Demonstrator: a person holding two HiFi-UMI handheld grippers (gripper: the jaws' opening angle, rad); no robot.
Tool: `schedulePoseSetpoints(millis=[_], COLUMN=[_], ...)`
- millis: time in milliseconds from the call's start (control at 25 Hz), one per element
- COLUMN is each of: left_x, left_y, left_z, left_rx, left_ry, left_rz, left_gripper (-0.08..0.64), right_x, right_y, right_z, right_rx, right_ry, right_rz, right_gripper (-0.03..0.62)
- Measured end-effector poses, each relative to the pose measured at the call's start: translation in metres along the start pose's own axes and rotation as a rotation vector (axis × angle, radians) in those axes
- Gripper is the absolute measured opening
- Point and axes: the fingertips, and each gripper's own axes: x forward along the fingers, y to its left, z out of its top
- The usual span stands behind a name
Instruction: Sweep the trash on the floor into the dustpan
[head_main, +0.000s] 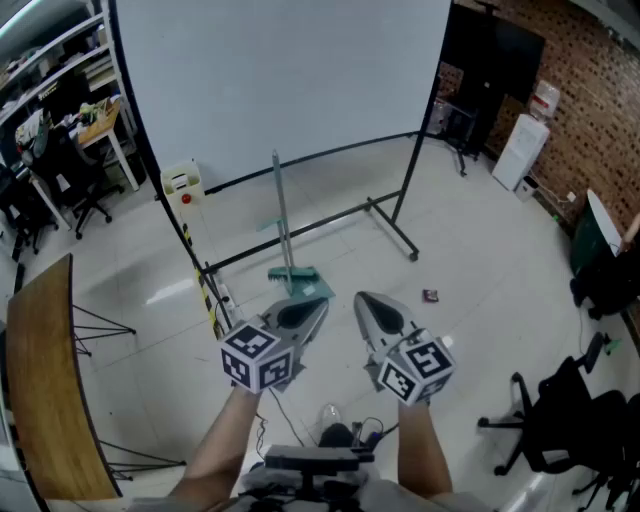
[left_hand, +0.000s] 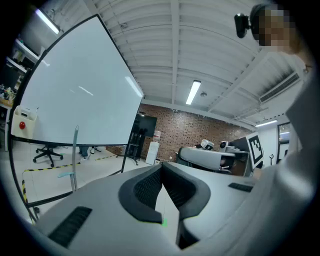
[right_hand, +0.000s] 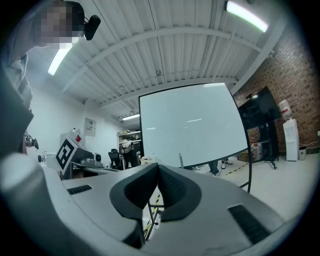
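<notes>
Head view: open pale floor (head_main: 480, 250) fills the centre and right, edged by the screen stand (head_main: 395, 215) above, a wooden worktop (head_main: 45, 380) at left and chairs (head_main: 560, 420) at lower right. The green dustpan (head_main: 298, 278) stands at centre, with a trash scrap (head_main: 430, 295) apart to its right. Below it, the left gripper (head_main: 300, 318) and right gripper (head_main: 380, 315) are fully closed and hold nothing.

A large white screen (head_main: 280, 80) on a black frame stands on the pale, glossy floor (head_main: 480, 250). Brick wall (head_main: 590, 90) to the right, wooden bench (head_main: 45, 380) left, black office chairs (head_main: 560, 410) nearby, strip lights (left_hand: 193, 92) overhead.
</notes>
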Motion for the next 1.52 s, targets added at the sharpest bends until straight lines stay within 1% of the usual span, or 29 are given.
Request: schedulePoseSetpoints(millis=[160, 280, 400, 560, 720, 880, 1120, 1360, 1520], left_x=[0.035, 0.055, 0.066, 0.076, 0.086, 0.096, 0.104, 0.112, 0.121], left_y=[0.012, 0.026, 0.042, 0.065, 0.099, 0.130, 0.203, 0.270, 0.302], left_z=[0.004, 0.013, 0.025, 0.034, 0.037, 0.033, 0.022, 0.003, -0.007], left_rx=[0.005, 0.005, 0.003, -0.006, -0.041, -0.054, -0.062, -0.073, -0.076], left_ry=[0.012, 0.012, 0.009, 0.009, -0.006, -0.011, 0.008, 0.059, 0.095], left_rz=[0.022, 0.060, 0.102, 0.160, 0.209, 0.227, 0.256, 0.253, 0.250], left_gripper=[0.008, 0.008, 0.008, 0.008, 0.008, 0.008, 0.008, 0.008, 0.008], right_x=[0.013, 0.028, 0.046, 0.070, 0.097, 0.125, 0.200, 0.258, 0.285], right_y=[-0.032, -0.052, -0.069, -0.083, -0.098, -0.109, -0.117, -0.134, -0.148], right_z=[0.005, 0.009, 0.019, 0.031, 0.027, 0.018, 0.008, -0.005, -0.014], right_rx=[-0.005, -0.002, -0.004, -0.008, -0.020, -0.034, -0.060, -0.035, -0.029], right_ry=[0.008, 0.025, 0.026, 0.028, 0.053, 0.092, 0.131, 0.189, 0.224], right_rz=[0.032, 0.066, 0.085, 0.133, 0.145, 0.150, 0.186, 0.154, 0.149], right_gripper=[0.000, 0.000, 0.000, 0.000, 0.000, 0.000, 0.000, 0.000, 0.000])
